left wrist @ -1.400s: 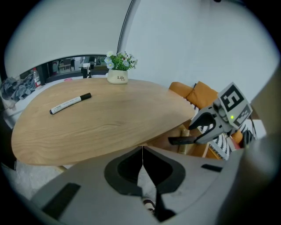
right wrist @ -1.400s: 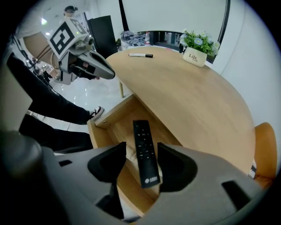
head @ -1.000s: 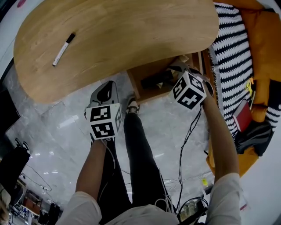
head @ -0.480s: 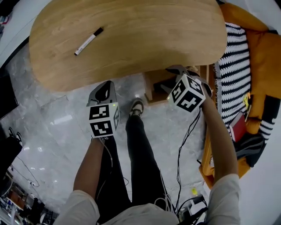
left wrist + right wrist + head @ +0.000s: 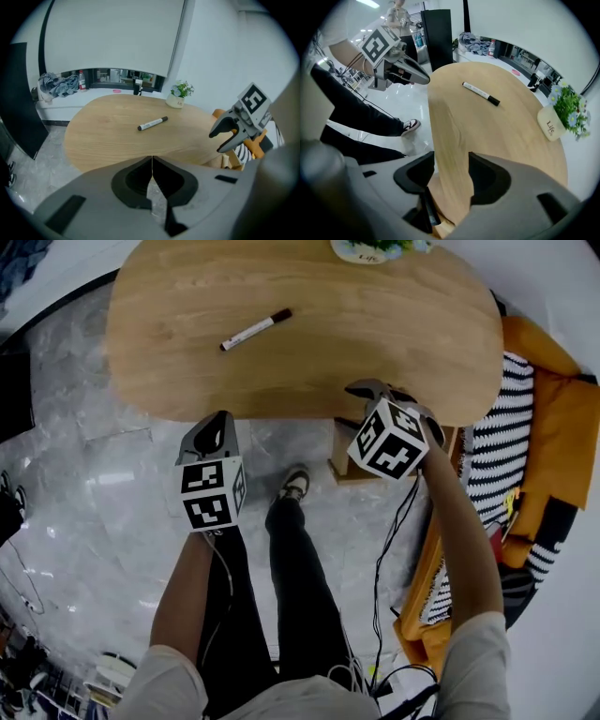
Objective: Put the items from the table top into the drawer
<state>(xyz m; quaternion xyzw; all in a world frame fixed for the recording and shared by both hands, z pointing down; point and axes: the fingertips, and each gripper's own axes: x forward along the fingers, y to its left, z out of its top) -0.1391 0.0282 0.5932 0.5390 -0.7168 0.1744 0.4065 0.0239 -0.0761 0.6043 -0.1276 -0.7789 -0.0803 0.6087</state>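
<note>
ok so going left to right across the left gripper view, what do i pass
heap of clothes → bottle → marker → potted plant → right gripper

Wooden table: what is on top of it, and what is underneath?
On the table lie a marker and a small potted plant at the far edge. Underneath, only a corner of a wooden drawer shows; its inside is covered by the table top.
</note>
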